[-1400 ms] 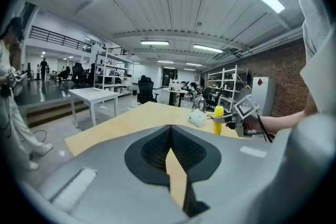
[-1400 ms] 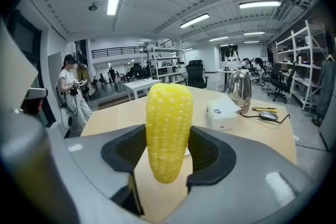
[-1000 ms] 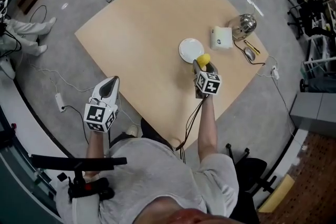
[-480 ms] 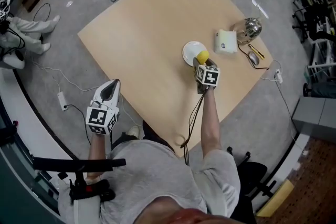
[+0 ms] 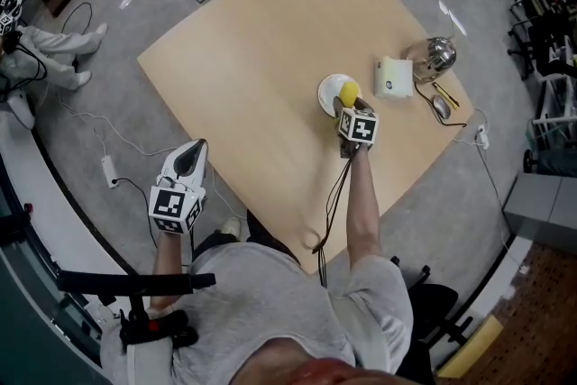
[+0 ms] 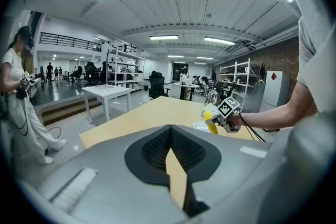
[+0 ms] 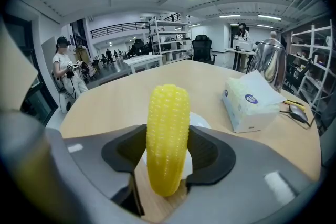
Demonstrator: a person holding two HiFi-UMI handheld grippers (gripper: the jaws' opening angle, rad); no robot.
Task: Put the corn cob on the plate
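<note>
Right gripper view shows the right gripper (image 7: 167,150) clamped on a yellow corn cob (image 7: 167,128), its dark pads pressing the cob's two sides. The cob stands upright between the jaws, directly in front of a round white plate (image 7: 201,121) on the pale wooden table (image 7: 121,99). From the head view the cob (image 5: 348,92) overlaps the right part of the plate (image 5: 326,93); whether it touches the plate cannot be told. Just right of the plate sits a white tissue box (image 5: 395,77), with a shiny metal kettle (image 5: 436,55) beyond it. The left gripper (image 5: 189,156) hangs off the table's near-left edge, well apart from the plate, its jaws drawn together at their tips with nothing between them.
</note>
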